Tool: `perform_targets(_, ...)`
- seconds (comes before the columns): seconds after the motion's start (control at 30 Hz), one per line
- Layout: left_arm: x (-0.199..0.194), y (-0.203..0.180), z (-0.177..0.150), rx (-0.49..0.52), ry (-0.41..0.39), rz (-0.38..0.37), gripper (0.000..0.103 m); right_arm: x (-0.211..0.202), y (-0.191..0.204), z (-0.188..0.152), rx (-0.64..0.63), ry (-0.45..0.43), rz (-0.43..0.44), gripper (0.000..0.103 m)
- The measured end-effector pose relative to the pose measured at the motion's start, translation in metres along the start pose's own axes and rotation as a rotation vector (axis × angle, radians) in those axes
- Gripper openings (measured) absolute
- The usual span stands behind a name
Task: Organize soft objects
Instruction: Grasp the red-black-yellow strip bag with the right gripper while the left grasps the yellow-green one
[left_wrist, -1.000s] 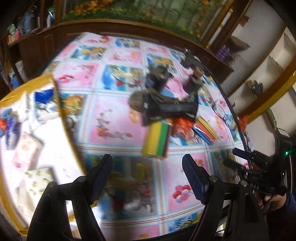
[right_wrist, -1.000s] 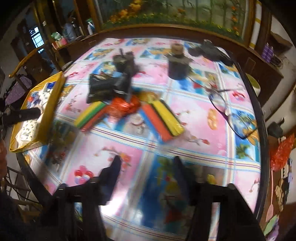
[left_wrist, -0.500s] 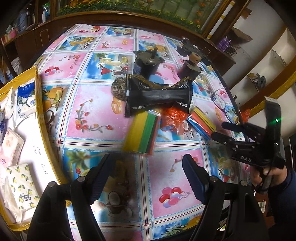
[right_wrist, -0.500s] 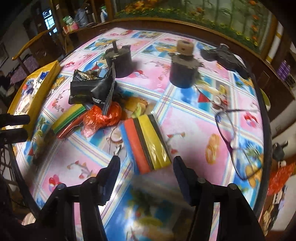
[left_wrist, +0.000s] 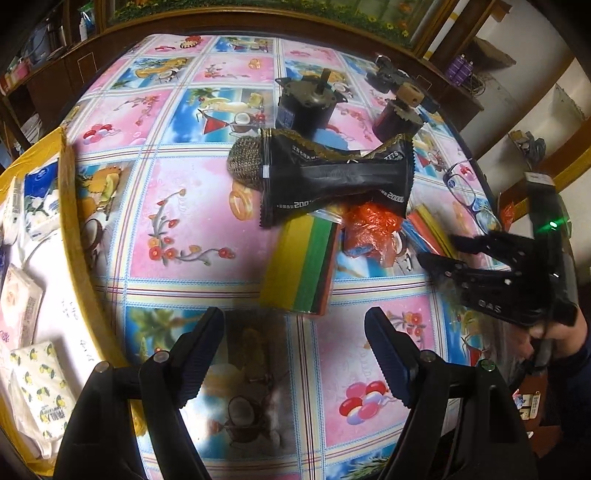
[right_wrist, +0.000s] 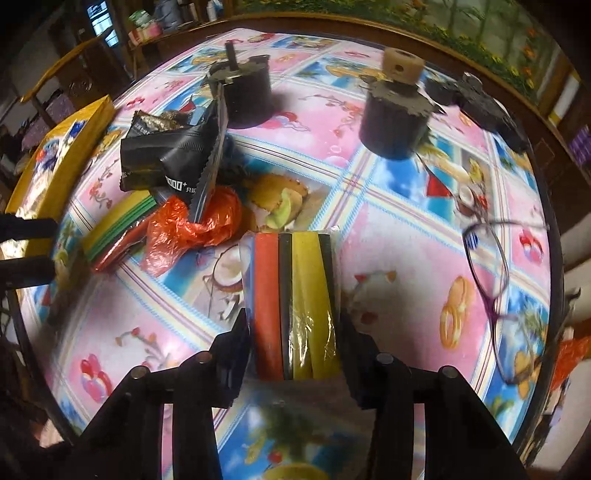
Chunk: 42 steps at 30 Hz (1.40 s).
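Dim indoor light, glare on the glossy tablecloth (left_wrist: 192, 206), fisheye-bent dark corners, slight motion blur.

Lived-in home room, fruit-print oilcloth (left_wrist: 192, 236) on round table, wooden cabinets (left_wrist: 51, 85), cluttered shelves (left_wrist: 532, 144)

The table (left_wrist: 192, 236) carries two sponge packs (left_wrist: 300, 266) (right_wrist: 295, 306), two motors (left_wrist: 306, 107) (right_wrist: 397, 122), one black pouch (left_wrist: 332, 177), one orange bag (left_wrist: 371, 229), one scourer (left_wrist: 245, 162), one pair of glasses (right_wrist: 487, 258) and one yellow tray (left_wrist: 74, 206) holding at least four tissue packs (left_wrist: 42, 391).
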<state>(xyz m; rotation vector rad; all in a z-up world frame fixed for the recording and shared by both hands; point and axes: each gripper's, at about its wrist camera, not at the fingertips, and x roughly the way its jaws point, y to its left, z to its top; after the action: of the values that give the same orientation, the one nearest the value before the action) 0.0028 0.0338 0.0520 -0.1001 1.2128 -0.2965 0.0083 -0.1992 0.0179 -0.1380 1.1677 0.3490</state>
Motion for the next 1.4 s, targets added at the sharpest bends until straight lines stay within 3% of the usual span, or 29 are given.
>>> perform_targets(0.23,0.028,-0.014,0.012,0.091,0.049,0.029,0.078,-0.03,-0.003,-0.041,0.144,-0.029,0.042,0.047)
perform_targets(0.43,0.055,-0.02,0.025,0.116,0.098,0.089,0.077,-0.056,0.007,-0.055,0.154,-0.07,0.026,0.047)
perform_targets(0.5,0.057,-0.022,0.026,0.13,0.082,0.117,0.072,-0.061,0.01,-0.058,0.158,-0.076,0.034,0.047)
perform_targets(0.57,0.054,-0.024,0.024,0.137,0.072,0.108,0.053,-0.063,0.015,-0.061,0.154,-0.077,0.035,0.047)
perform_targets(0.67,0.048,-0.024,0.015,0.123,0.066,0.099,0.042,-0.064,0.023,-0.064,0.152,-0.074,0.046,0.047)
perform_targets(0.9,0.017,-0.015,-0.026,0.076,0.031,0.038,0.039,-0.06,0.052,-0.063,0.099,-0.065,0.071,0.047)
perform_targets(1.03,-0.008,-0.013,-0.049,0.091,-0.02,0.04,0.039,-0.056,0.07,-0.058,0.064,-0.059,0.09,0.047)
perform_targets(1.4,-0.052,0.012,-0.065,0.027,-0.122,0.054,0.039,-0.055,0.117,-0.04,-0.025,-0.069,0.12,0.047)
